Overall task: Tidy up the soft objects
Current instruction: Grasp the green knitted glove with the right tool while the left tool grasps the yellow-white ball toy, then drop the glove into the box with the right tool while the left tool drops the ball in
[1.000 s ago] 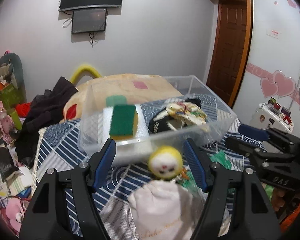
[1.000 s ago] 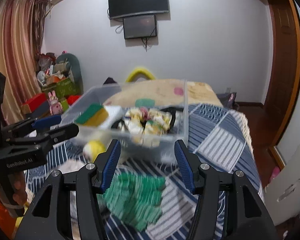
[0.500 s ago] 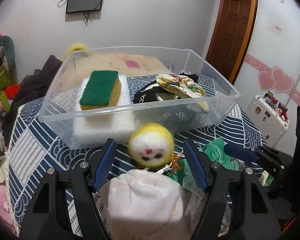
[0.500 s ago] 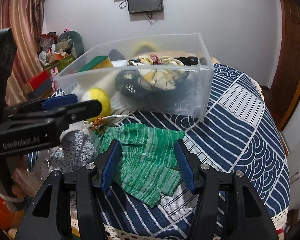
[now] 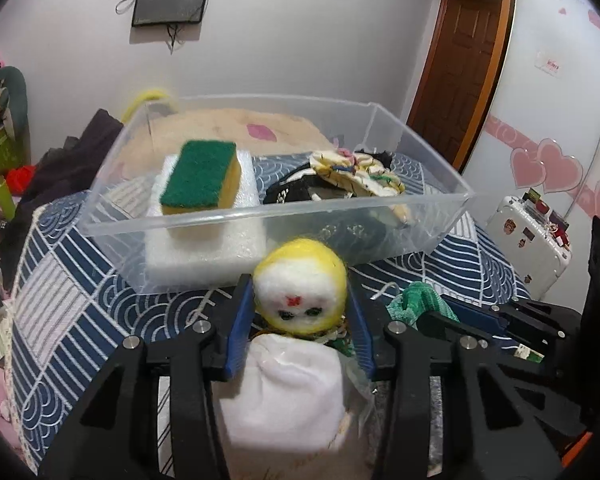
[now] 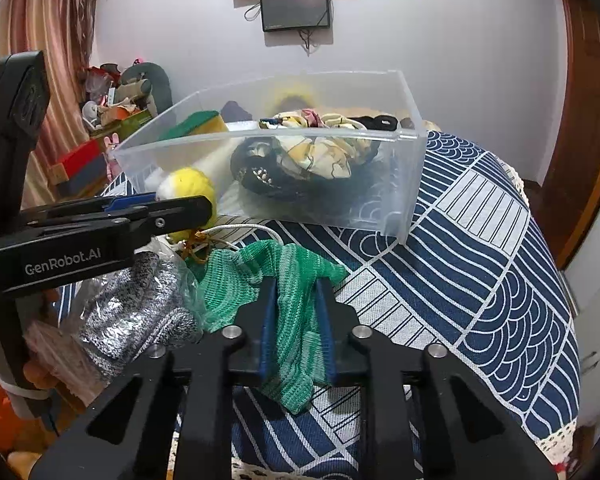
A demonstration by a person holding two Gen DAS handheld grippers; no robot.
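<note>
Fingers first: the right fingers [image 6: 296,308] are pinched tight on a fold of the green knitted cloth [image 6: 260,276], which lies on the bed's blue patterned cover [image 6: 480,260] just in front of the clear plastic bin [image 6: 404,184]; the left fingers [image 5: 300,320] are closing with the yellow-and-white plush ball [image 5: 300,286] between them, the pads at or nearly at its sides, though whether they press yet I cannot tell. Both grips look like pickups meant for the bin, which sits near on the cover and already holds a green-and-yellow sponge [image 5: 200,178] on a white foam block [image 5: 208,248], beside a bundle of patterned and black fabric [image 5: 352,172]; sorting seems partly done. A white pouch [image 5: 288,392] and a grey knitted glove [image 6: 136,312] wait on the near side. Both hand-held tools tilt downward toward the cover, side by side.
</note>
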